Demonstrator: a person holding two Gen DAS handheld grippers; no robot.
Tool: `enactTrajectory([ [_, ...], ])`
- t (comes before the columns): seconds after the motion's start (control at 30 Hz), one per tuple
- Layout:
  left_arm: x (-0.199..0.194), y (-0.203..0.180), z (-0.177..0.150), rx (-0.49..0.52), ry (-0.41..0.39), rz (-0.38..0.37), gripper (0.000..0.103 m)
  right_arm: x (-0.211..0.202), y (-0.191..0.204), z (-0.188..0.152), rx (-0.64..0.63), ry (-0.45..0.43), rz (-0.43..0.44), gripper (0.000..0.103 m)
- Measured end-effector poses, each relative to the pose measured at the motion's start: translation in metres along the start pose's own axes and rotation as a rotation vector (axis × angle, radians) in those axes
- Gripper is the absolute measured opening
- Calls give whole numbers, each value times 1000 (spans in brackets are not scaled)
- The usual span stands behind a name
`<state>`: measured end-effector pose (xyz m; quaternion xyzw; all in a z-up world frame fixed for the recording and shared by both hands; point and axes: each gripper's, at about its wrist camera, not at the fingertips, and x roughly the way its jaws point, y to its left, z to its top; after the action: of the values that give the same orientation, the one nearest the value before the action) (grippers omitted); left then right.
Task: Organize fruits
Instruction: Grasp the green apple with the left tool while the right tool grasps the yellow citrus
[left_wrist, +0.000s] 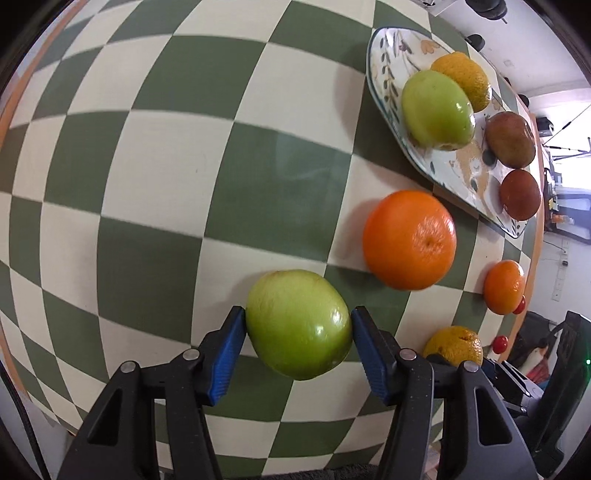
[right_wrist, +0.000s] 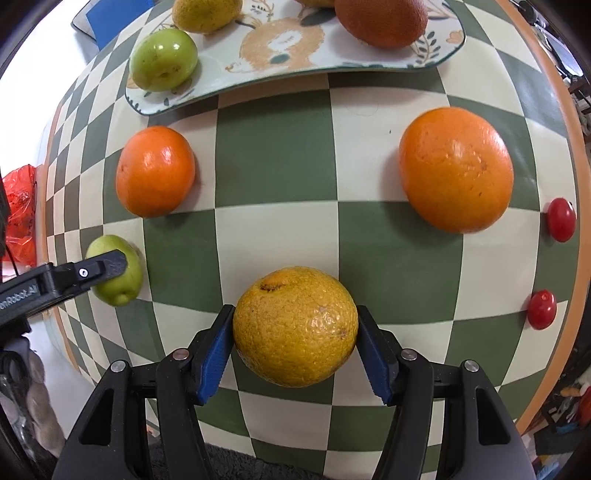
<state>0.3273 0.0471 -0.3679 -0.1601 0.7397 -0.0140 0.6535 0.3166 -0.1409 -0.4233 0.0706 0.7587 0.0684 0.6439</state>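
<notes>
1. I'm over the checkered table (left_wrist: 166, 155), green and cream squares with an orange edge band; it fills both views far beyond the jaws.
2. The patterned plate (left_wrist: 380, 55) sits well ahead and right of my left jaws, and straight ahead of my right jaws. It's pale with a leaf-and-flower print and a dark rim, and it carries a green apple (left_wrist: 436, 109), a yellow citrus (left_wrist: 463, 79) and two reddish-brown fruits (left_wrist: 510, 139).
3. The big orange (right_wrist: 456, 168) lies ahead and right of my right jaws, bright and dimpled, on the cloth, short of the plate.
4. My right gripper (right_wrist: 295, 349) has the yellow orange (right_wrist: 295, 326) between its blue pads. The skin is rough and yellow-orange with brown scars; both pads touch its sides, the jaws spread about as wide as the fruit.
5. My left gripper (left_wrist: 297, 345) holds the second green apple (left_wrist: 298, 323), glossy with a pale bloom on top. The left pad presses its side, the right pad sits right at its edge. The jaws stand wide, closed only to apple width.
6. A smaller orange (right_wrist: 155, 170), smooth and shiny, lies ahead and left of the right jaws, near the plate's corner.
7. Two cherry tomatoes (right_wrist: 561, 219), red and glossy, rest far right of the right jaws, near the table's edge.
</notes>
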Motion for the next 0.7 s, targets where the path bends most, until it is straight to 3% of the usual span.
enactTrajectory([
  [0.23, -2, 3, 0, -12, -6, 12, 56, 5, 4, 10, -18, 32, 10, 66],
  [0.4, -31, -11, -5, 18, -43, -23, 56, 6, 1, 5, -31, 22, 17, 65],
  [0.53, -68, -45, 5, 76, -108, -73, 56, -17, -14, 9, 17, -25, 94, 65],
  [0.7, -89, -107, 38, 154, -153, -122, 56, -74, -47, 35, 95, -138, 212, 65],
])
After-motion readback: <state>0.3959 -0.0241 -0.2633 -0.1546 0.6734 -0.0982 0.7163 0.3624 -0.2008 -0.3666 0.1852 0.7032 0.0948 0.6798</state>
